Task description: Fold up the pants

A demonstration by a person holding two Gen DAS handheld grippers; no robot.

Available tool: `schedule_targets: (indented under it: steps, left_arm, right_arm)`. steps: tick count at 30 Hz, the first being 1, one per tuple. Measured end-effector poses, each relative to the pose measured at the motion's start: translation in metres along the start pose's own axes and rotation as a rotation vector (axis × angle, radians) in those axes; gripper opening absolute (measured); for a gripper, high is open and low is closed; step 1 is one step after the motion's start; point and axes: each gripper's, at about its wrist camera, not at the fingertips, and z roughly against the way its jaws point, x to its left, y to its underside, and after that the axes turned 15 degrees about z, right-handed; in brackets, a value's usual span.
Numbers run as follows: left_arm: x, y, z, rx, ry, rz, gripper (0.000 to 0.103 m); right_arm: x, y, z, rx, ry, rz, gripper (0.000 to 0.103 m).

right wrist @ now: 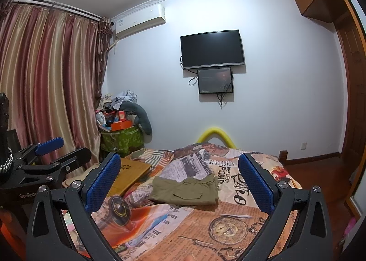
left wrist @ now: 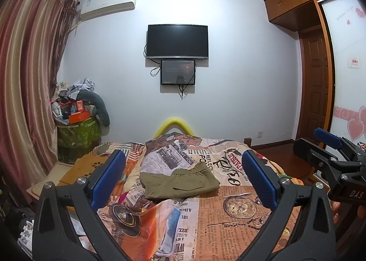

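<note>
Olive green pants (left wrist: pixel 179 181) (right wrist: pixel 186 189) lie folded into a compact rectangle on the bed, a pocket flap facing up. My left gripper (left wrist: pixel 183 176) is held above the near part of the bed, open, its blue pads wide apart and nothing between them. My right gripper (right wrist: pixel 179 181) is likewise open and empty, raised short of the pants. In the left wrist view the right gripper (left wrist: pixel 329 146) shows at the right edge; in the right wrist view the left gripper (right wrist: pixel 52 149) shows at the left edge.
The bed (left wrist: pixel 240 203) carries an orange newspaper-print cover. A wooden board (right wrist: pixel 130 173) lies at its left side. A cluttered green bin (left wrist: pixel 77 130) stands by the curtain (left wrist: pixel 25 100). A TV (left wrist: pixel 177 41) hangs on the far wall, wardrobe and door at right.
</note>
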Motion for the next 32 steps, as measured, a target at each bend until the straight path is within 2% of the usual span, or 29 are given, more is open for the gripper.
schedule_targets:
  steps: [8, 17, 32]
  left_arm:
    - [0.001, 0.0, -0.002, 0.015, 0.014, 0.006, 0.103]
    - [0.01, -0.003, -0.004, 0.038, 0.037, 0.059, 0.103]
    - [0.011, -0.003, -0.006, 0.045, 0.039, 0.062, 0.103]
  right_arm:
    - [0.0, 0.001, 0.0, -0.004, -0.002, 0.003, 0.102]
    - [0.001, 0.001, 0.0, -0.002, -0.006, 0.003, 0.102]
    - [0.0, 0.001, -0.001, 0.004, -0.011, 0.001, 0.102]
